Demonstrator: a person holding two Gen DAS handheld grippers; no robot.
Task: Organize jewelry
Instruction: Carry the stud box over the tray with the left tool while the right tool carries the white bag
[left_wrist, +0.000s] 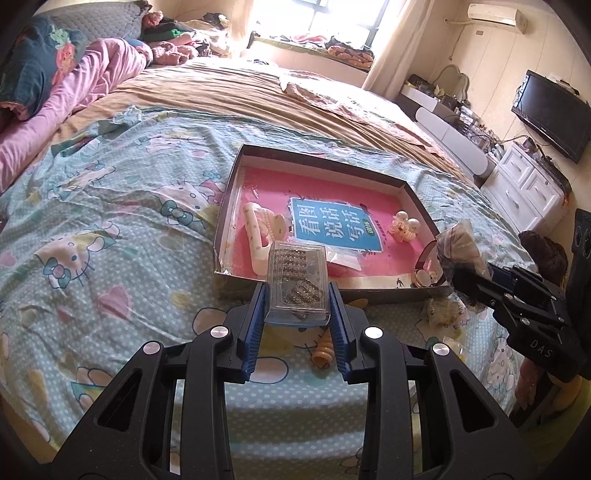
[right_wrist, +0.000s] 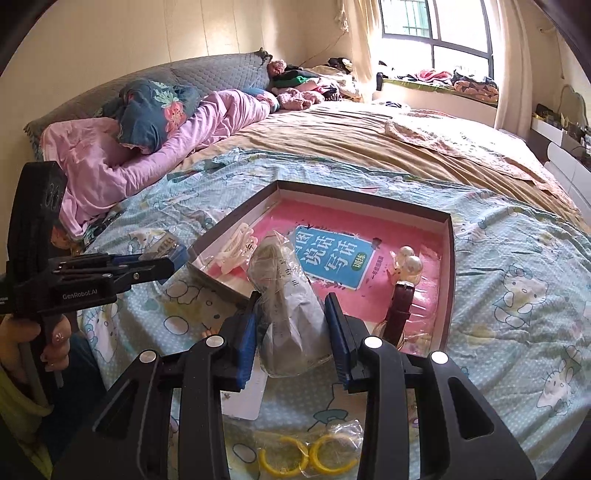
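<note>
While the left claw (left_wrist: 297, 295) grips a clear jewelry case (left_wrist: 297, 286) and the right claw (right_wrist: 291, 325) pinches a plastic bag (right_wrist: 286, 306) above the tray (left_wrist: 406, 184), the slick bag may slip onto the bed (left_wrist: 110, 221).

A clear, glossy plastic case (left_wrist: 297, 284) holds sparkling rhinestone strips. The bag (right_wrist: 291, 314) is crinkled, shiny film. The bedsheet (left_wrist: 110, 221) is matt printed cloth; the tray (left_wrist: 321, 162) matt cardboard.

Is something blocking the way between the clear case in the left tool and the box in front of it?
Nothing visible blocks it. The clear case hangs at the near wall of the box. Just past the wall lies a white hair claw, so choose a free spot.
</note>
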